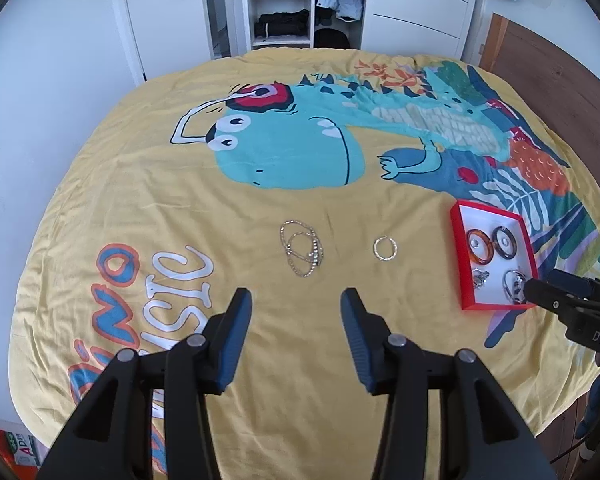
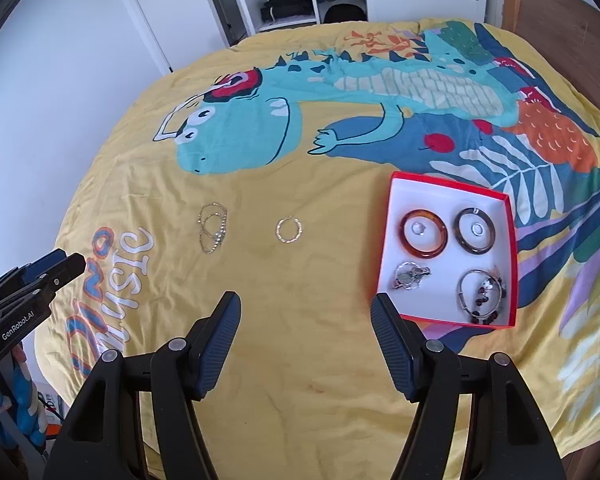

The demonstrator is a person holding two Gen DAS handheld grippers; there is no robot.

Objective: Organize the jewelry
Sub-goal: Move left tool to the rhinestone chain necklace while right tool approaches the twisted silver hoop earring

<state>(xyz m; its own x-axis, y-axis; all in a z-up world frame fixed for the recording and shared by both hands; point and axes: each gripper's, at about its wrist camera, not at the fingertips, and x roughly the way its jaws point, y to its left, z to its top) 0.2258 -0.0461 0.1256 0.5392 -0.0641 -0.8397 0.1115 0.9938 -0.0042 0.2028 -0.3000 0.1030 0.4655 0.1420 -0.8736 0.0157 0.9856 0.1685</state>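
A red-rimmed white box (image 2: 392,236) lies on the yellow bedspread and holds an amber bangle (image 2: 423,239), a dark bangle (image 2: 477,231), a silver trinket (image 2: 410,276) and a beaded bracelet (image 2: 482,295). Loose on the cover lie a tangled silver chain (image 1: 302,252) and a thin gold ring bracelet (image 1: 385,249); both also show in the right wrist view, the chain (image 2: 213,232) and the ring bracelet (image 2: 289,230). My left gripper (image 1: 296,300) is open and empty above the cover near the chain. My right gripper (image 2: 305,304) is open and empty, left of the box.
The bed (image 1: 140,200) has a dinosaur print. An open wardrobe (image 1: 280,0) and a white door (image 1: 168,8) stand behind it. A wooden headboard (image 1: 560,80) is at the right. The box also shows in the left wrist view (image 1: 460,256).
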